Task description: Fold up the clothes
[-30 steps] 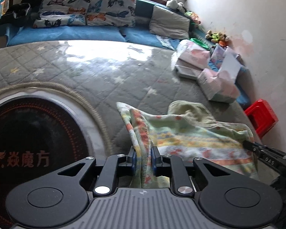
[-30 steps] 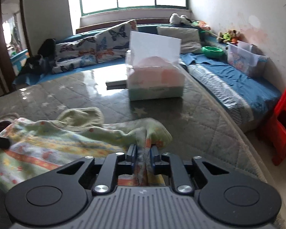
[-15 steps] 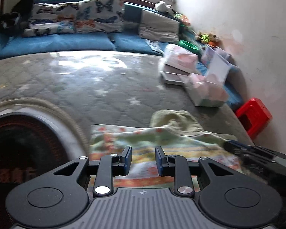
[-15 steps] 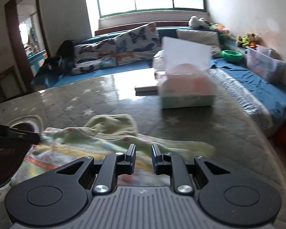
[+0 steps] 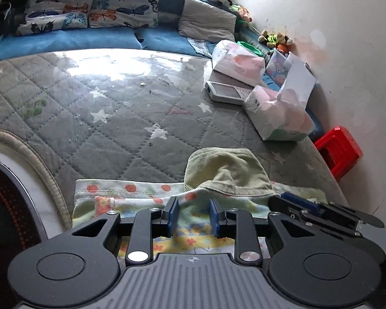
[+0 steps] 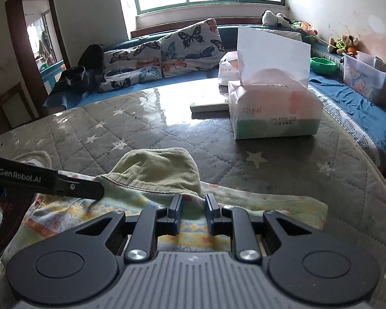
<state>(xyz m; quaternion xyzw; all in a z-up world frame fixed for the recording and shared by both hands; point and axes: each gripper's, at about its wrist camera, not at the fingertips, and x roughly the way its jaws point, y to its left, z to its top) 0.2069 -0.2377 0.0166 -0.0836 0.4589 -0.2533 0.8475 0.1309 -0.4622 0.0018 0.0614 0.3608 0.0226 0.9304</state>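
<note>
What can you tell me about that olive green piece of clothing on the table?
The green garment looks like ribbed corduroy, with a stitched hem along its near edge. It lies rumpled in a rounded hump on the quilted table cover, overlapping the far edge of the flat patterned cloth. Neither open gripper touches it.

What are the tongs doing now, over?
Left tongs open, right tongs open, both empty. Patterned garment flat on quilted table. Tissue box apart, beyond it.
</note>
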